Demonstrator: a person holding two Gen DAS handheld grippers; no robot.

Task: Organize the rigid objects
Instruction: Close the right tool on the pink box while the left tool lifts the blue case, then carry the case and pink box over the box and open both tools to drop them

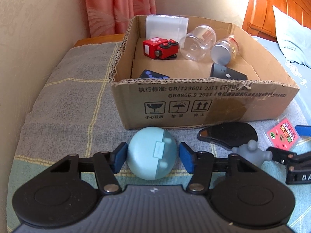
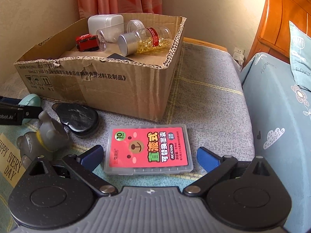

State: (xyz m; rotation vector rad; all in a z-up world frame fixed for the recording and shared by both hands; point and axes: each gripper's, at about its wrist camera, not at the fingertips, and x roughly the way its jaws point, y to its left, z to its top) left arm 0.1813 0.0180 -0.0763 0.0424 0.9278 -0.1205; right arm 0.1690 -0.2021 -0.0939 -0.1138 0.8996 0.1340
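Cardboard box point(image 1: 204, 101) sits on a blanketed bed point(image 1: 64, 97), already holding several items. Left gripper point(image 1: 153, 156) has its fingers close around a pale blue round case point(image 1: 150, 153) before the box, barely touching. Right gripper point(image 2: 150, 157), fingers wide apart, frames a red refill case point(image 2: 148, 148). Squeeze the round case at its widest, then lift straight.
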